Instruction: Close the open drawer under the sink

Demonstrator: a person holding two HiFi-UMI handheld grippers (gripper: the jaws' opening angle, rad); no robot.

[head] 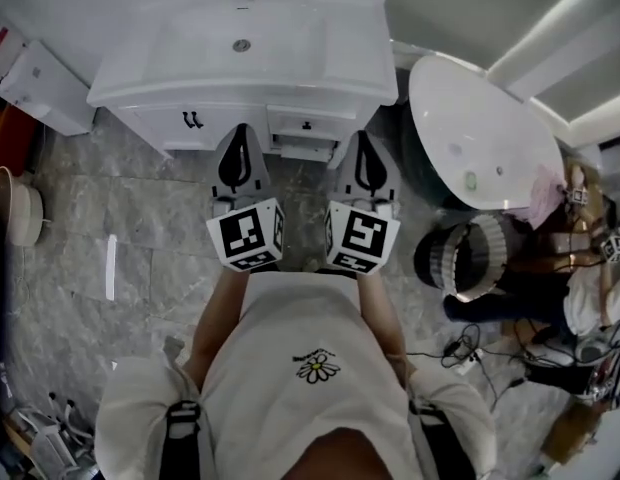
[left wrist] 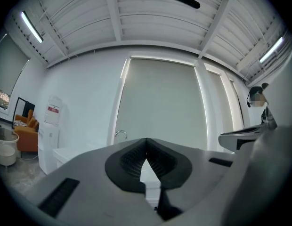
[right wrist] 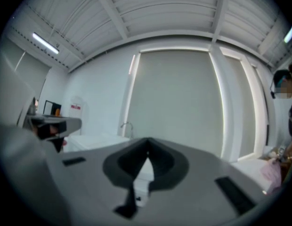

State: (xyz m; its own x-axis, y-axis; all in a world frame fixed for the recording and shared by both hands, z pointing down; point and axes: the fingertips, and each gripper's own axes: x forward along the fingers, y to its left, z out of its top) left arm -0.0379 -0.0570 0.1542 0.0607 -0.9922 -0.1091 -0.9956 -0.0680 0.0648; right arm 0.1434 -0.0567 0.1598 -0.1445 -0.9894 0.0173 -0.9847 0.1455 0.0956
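Observation:
In the head view a white sink vanity [head: 245,43] stands ahead of me. Below its right half a drawer [head: 304,149] juts a little out of the front. My left gripper [head: 240,131] and right gripper [head: 362,138] are held side by side in the air in front of the vanity, pointing at it, touching nothing. In the left gripper view the left gripper [left wrist: 146,142] has its pads meeting, nothing between them. The right gripper [right wrist: 147,143] is likewise shut and empty. The faucet [left wrist: 120,133] shows just over the jaws.
A big white oval tub [head: 480,133] stands right of the vanity. A person [head: 580,258] sits at the far right among cables [head: 460,348]. A white box-like unit [head: 45,88] is at the left wall, with an orange chair [left wrist: 26,135] beyond it. The floor is grey marble.

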